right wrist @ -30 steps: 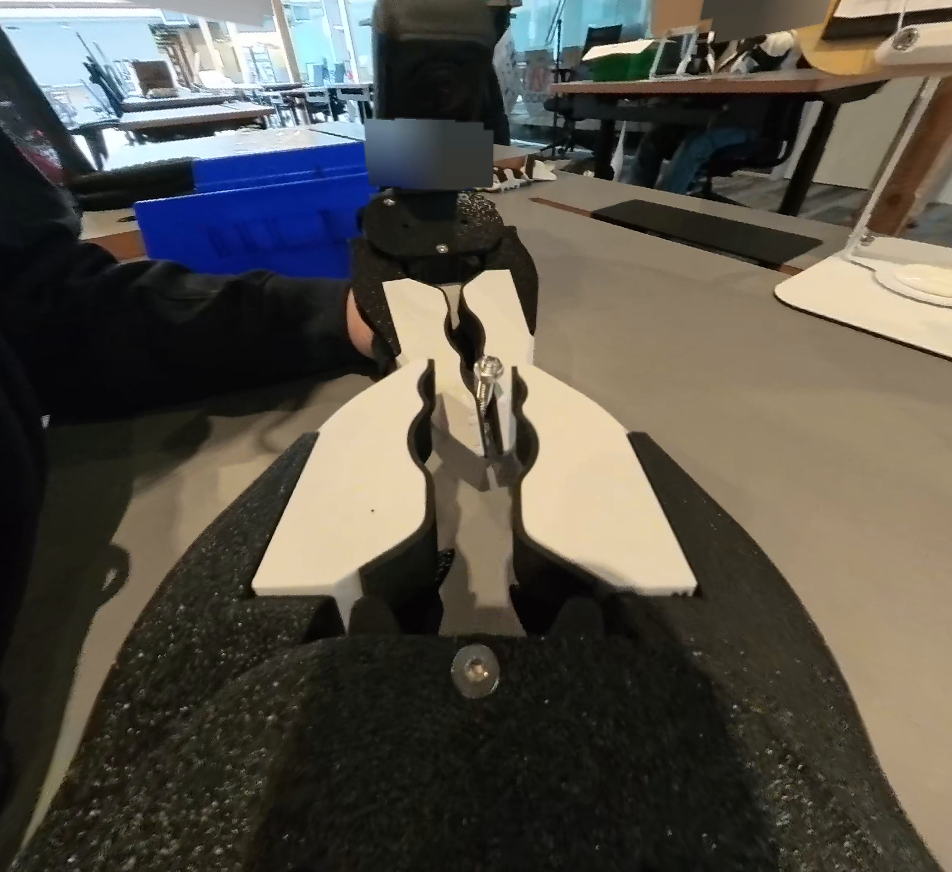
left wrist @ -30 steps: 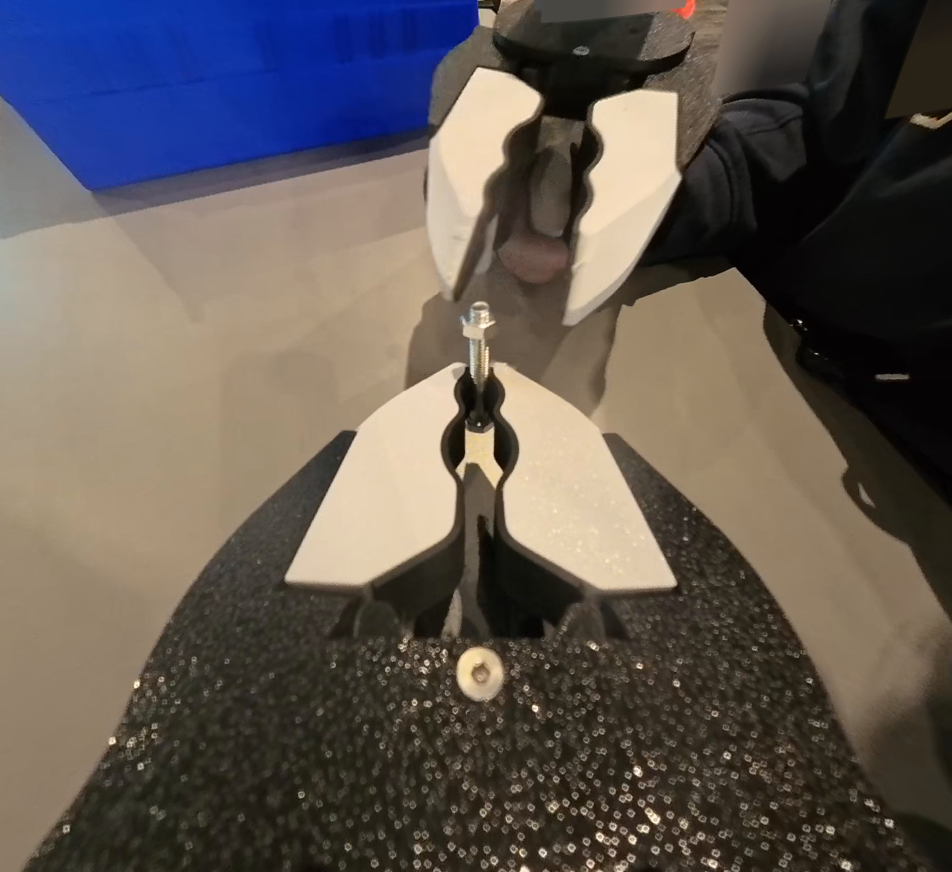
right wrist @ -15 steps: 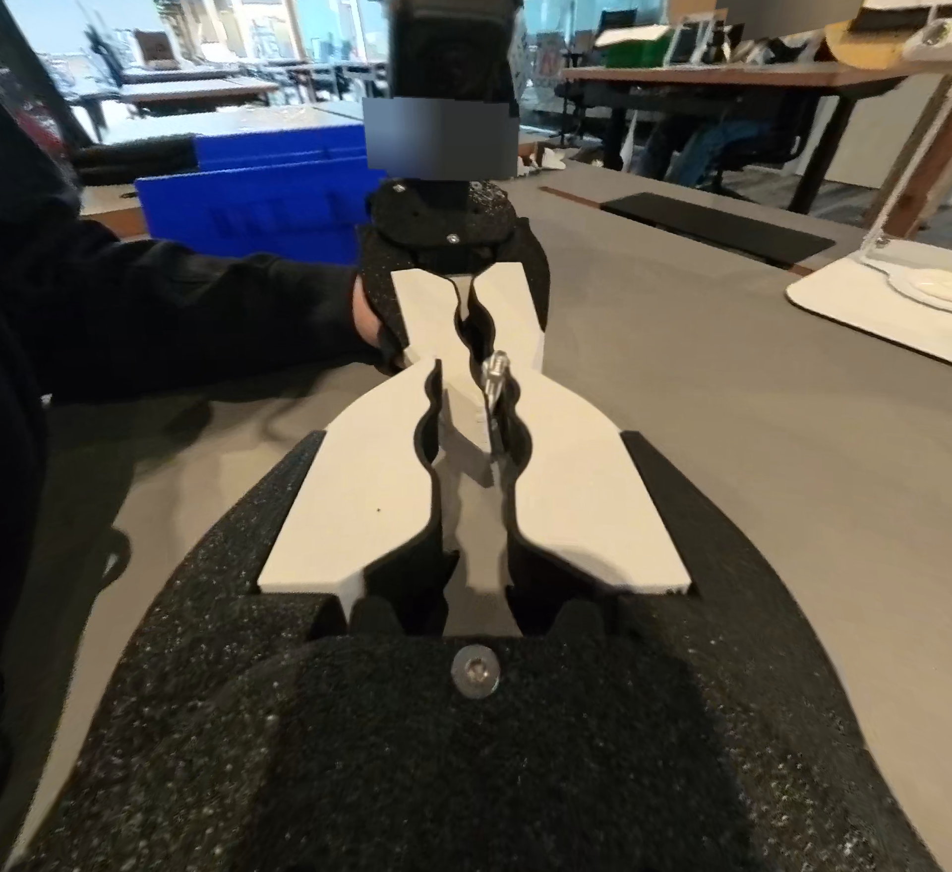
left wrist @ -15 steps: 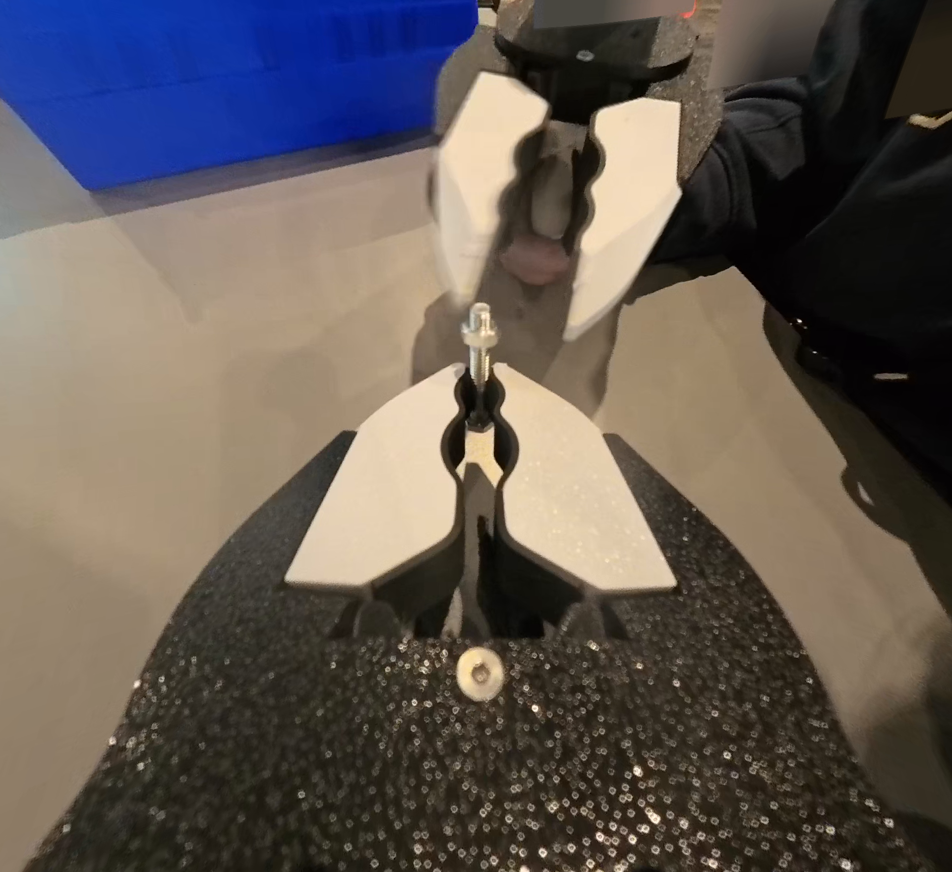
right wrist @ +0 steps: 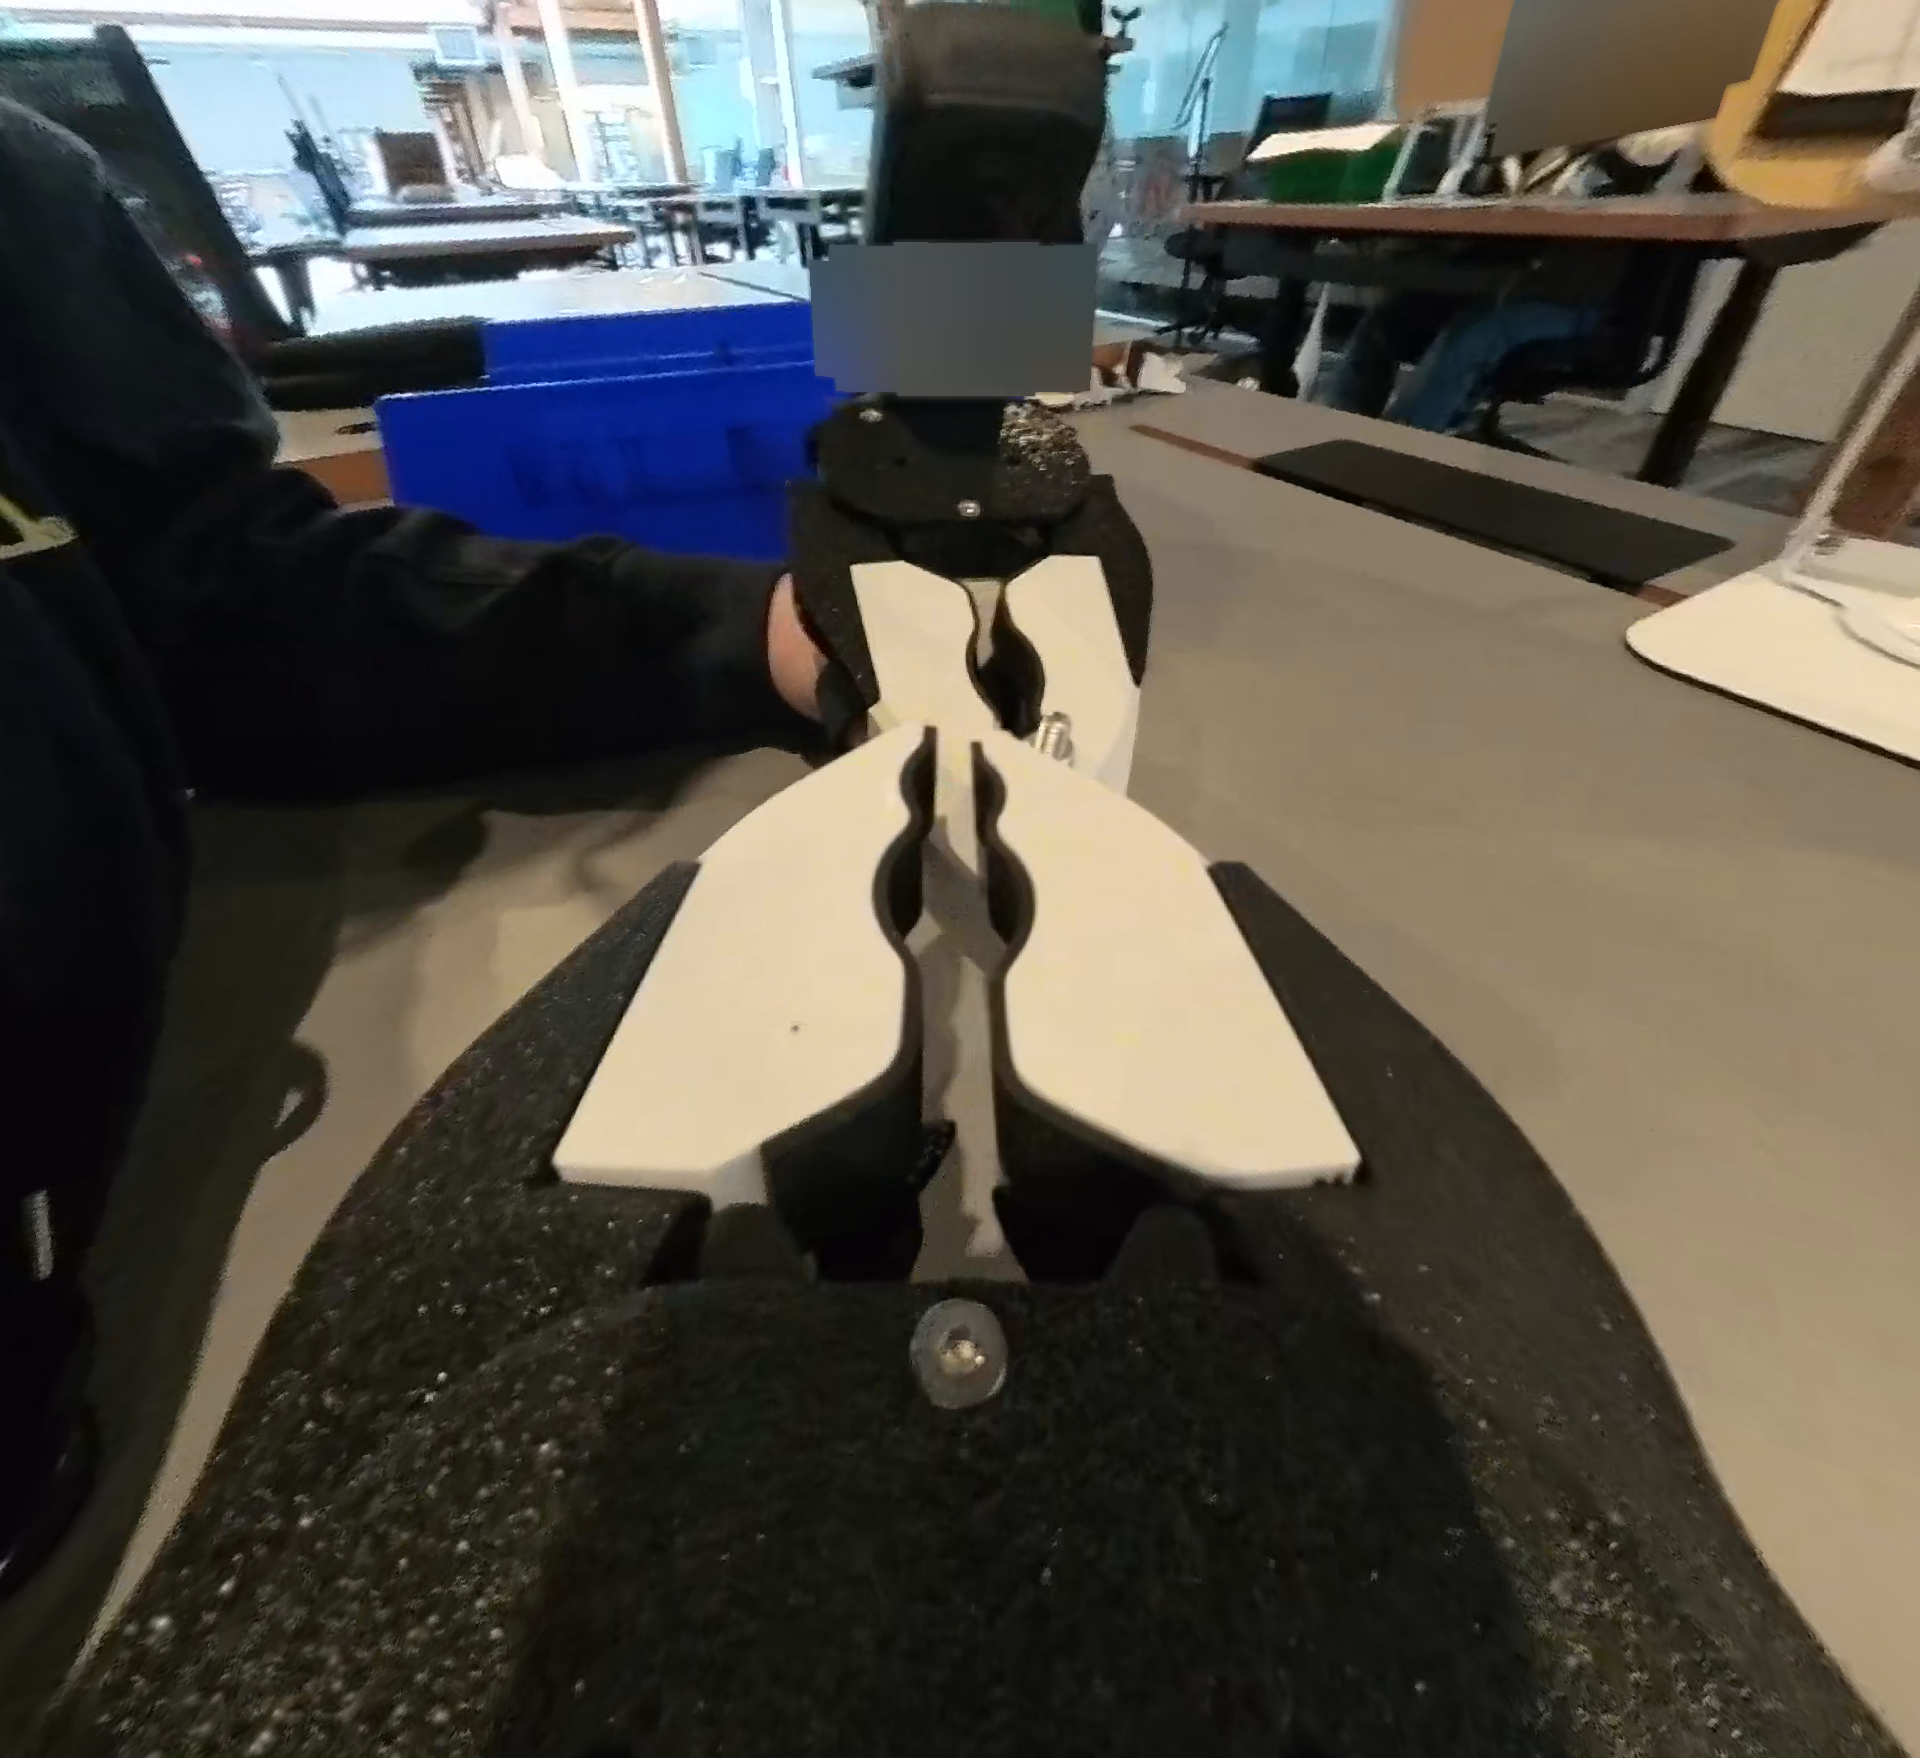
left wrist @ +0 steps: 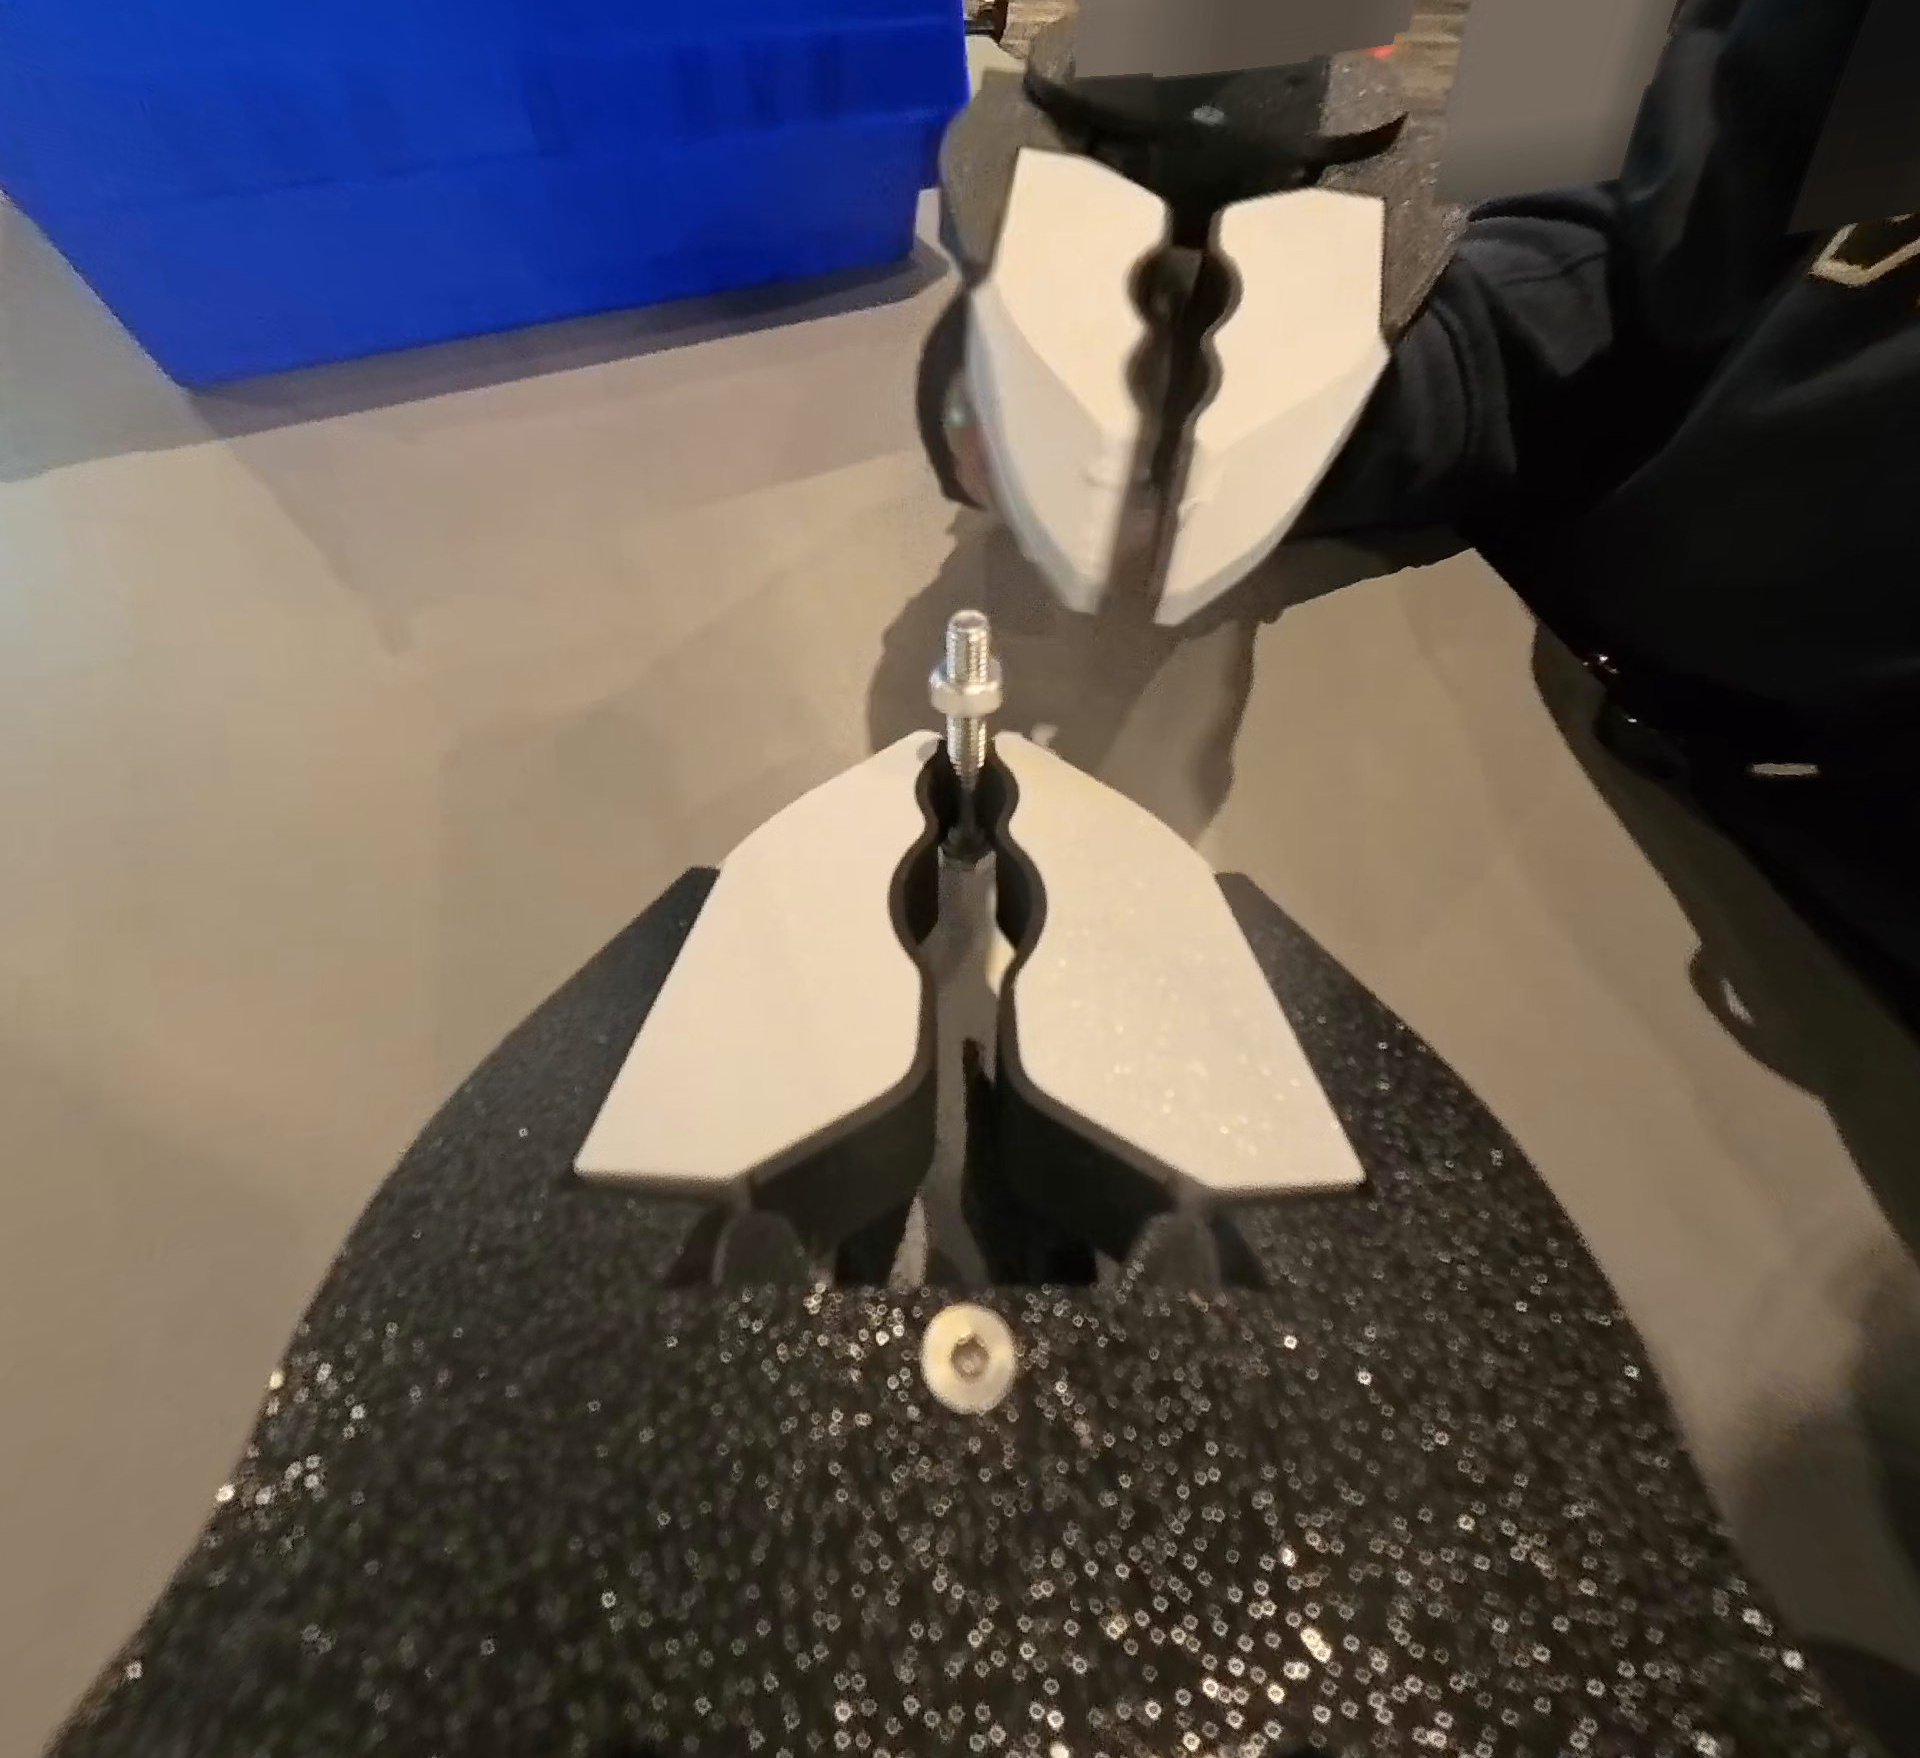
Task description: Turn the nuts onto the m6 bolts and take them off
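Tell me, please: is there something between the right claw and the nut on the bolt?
Nothing visible. The nut sits on the bolt held by the left claw; the right claw is beyond it, with only open air between them.

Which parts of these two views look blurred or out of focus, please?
Left wrist view: bolt and nut sharp; right gripper and blue bin soft. Right wrist view: background desks slightly smeared; left gripper fairly clear.

Nut [left wrist: 965,692] on bolt [left wrist: 966,752] (near tip)
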The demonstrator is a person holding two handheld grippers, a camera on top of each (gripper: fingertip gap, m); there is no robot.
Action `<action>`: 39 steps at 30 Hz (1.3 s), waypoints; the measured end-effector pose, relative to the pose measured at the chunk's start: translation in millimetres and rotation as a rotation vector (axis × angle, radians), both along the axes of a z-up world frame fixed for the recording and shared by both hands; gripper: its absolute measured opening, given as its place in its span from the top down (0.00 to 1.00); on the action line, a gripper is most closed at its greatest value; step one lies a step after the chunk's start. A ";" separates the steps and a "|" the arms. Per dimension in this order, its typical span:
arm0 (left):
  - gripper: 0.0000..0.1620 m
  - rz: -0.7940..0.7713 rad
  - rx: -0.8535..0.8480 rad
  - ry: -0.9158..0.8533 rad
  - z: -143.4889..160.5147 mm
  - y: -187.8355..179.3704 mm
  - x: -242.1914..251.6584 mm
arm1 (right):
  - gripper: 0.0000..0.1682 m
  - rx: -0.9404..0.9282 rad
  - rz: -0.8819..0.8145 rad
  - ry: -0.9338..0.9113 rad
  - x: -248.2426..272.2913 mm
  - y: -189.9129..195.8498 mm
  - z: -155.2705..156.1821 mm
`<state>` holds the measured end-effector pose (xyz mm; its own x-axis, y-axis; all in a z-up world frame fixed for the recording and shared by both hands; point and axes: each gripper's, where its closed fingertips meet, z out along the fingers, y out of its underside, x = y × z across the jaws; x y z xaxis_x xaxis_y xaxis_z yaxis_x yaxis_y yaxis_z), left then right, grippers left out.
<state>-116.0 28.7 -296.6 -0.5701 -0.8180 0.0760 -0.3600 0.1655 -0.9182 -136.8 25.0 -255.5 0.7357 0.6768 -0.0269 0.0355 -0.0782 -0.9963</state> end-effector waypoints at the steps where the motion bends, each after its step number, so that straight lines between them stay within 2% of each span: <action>1: 0.97 -0.001 0.005 0.002 -0.8 -0.3 0.0 | 0.91 -0.011 -0.024 -0.002 2.1 3.1 -1.3; 3: 0.97 -0.002 0.011 0.007 -1.8 -0.8 0.1 | 0.82 -0.052 -0.068 -0.015 5.7 10.9 -6.5; 5: 0.97 -0.002 0.011 0.006 -1.8 -0.8 0.1 | 0.80 -0.066 -0.064 -0.024 4.7 13.5 -8.6; 7: 0.97 -0.003 0.008 0.003 -1.4 -0.8 -0.1 | 0.81 -0.061 -0.035 -0.027 1.6 11.0 -8.6; 8: 0.97 -0.005 0.007 0.002 -1.2 -1.1 -0.3 | 0.88 -0.041 0.002 -0.022 -1.5 6.0 -6.2; 9: 0.97 0.000 0.007 0.002 -1.1 -0.5 0.1 | 1.00 -0.012 0.059 -0.008 -6.0 -2.1 -2.2; 11: 0.97 -0.002 0.007 0.005 -1.6 -0.8 0.0 | 0.98 0.010 0.012 0.004 -0.5 -1.1 0.7; 14: 0.97 -0.003 0.010 0.007 -2.3 -1.1 0.1 | 0.85 -0.037 -0.075 -0.007 7.5 11.1 -4.9; 15: 0.97 -0.003 0.010 0.008 -2.4 -1.0 0.1 | 0.84 -0.048 -0.080 -0.013 7.5 13.9 -6.5; 20: 0.97 -0.004 0.017 0.012 -3.6 -1.5 0.2 | 0.89 -0.044 -0.081 -0.027 5.0 19.0 -7.4; 23: 0.97 -0.013 0.025 0.016 -4.9 -2.9 -0.3 | 0.96 -0.052 -0.090 -0.020 6.6 20.7 -7.7; 27: 0.97 -0.006 0.032 -0.006 -3.2 -2.3 -0.2 | 0.97 -0.044 -0.096 -0.018 7.2 20.7 -6.6; 31: 0.71 0.067 0.006 -0.066 6.0 7.4 2.9 | 0.97 -0.009 -0.135 -0.027 13.6 17.7 0.1; 34: 0.51 0.120 -0.069 -0.139 20.0 18.0 2.1 | 0.97 0.100 -0.271 -0.053 42.9 10.6 36.2; 37: 0.51 0.153 -0.149 -0.215 34.1 27.6 -1.9 | 0.97 0.206 -0.502 -0.140 107.3 -5.9 95.3; 39: 0.51 0.162 -0.195 -0.230 38.5 32.1 -3.2 | 0.97 0.131 -0.661 -0.248 168.2 -13.8 118.5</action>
